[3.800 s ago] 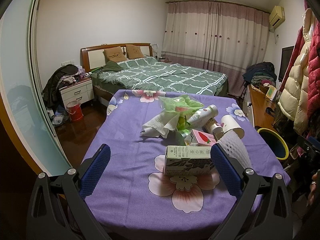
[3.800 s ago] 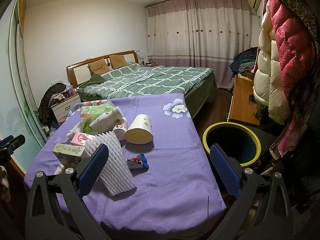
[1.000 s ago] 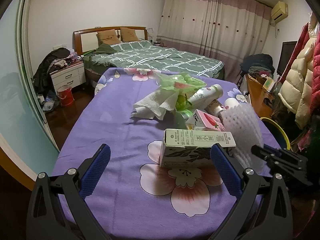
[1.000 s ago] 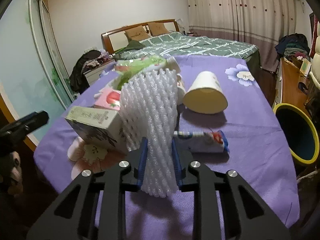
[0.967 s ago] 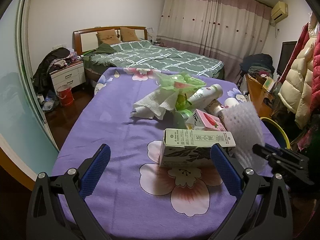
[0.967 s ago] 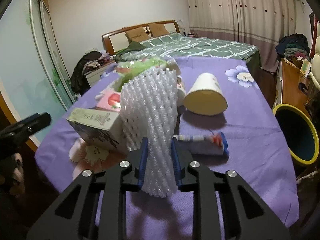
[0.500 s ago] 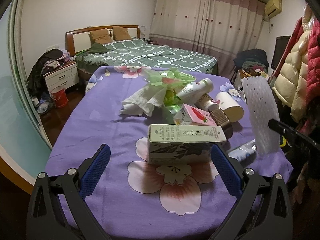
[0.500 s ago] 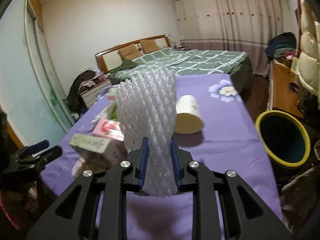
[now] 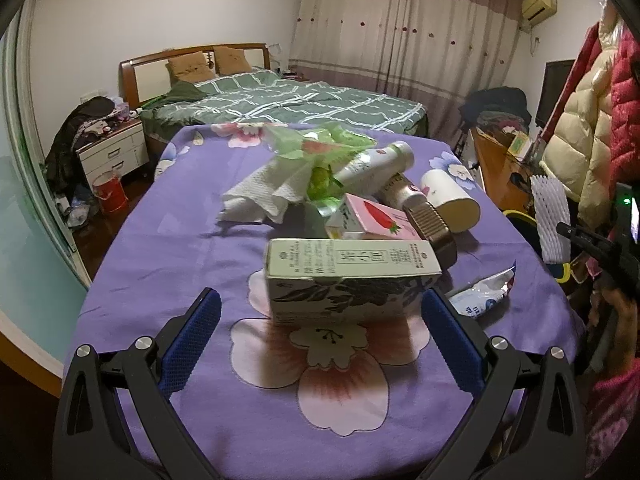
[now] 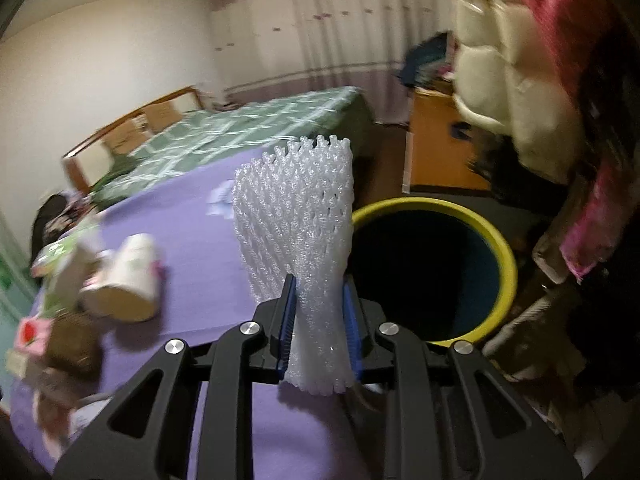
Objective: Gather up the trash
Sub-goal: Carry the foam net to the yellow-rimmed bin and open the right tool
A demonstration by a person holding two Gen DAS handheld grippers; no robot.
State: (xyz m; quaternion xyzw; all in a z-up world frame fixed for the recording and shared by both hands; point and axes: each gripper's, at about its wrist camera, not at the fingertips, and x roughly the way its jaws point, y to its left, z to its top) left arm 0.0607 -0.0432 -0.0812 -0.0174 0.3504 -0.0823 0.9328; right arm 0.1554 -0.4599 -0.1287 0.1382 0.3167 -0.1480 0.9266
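Observation:
My right gripper (image 10: pixel 318 300) is shut on a white foam net sleeve (image 10: pixel 298 208) and holds it upright over the table's right edge, beside the yellow-rimmed trash bin (image 10: pixel 496 248). The sleeve also shows at the far right of the left wrist view (image 9: pixel 552 220). My left gripper (image 9: pixel 320 320) is open and empty, with a pale tea carton (image 9: pixel 352 276) lying just ahead between its jaws. Behind the carton lie a pink strawberry carton (image 9: pixel 372 220), a white bottle (image 9: pixel 376 162), a paper cup (image 9: pixel 450 196), a brown jar (image 9: pixel 428 222), white paper towel (image 9: pixel 264 192), a green bag (image 9: pixel 316 148) and a blue-white wrapper (image 9: pixel 484 296).
The trash lies on a table with a purple flowered cloth (image 9: pixel 180 220). A green-quilted bed (image 9: pixel 288 108) stands behind it. Coats (image 9: pixel 588 120) hang at the right, above a wooden cabinet (image 10: pixel 436 148). A nightstand (image 9: pixel 112 152) and a red bucket (image 9: pixel 110 192) stand at the left.
My right gripper has lifted the foam sleeve off the table and swung it right, toward the bin. The left gripper has moved closer to the tea carton and stays open.

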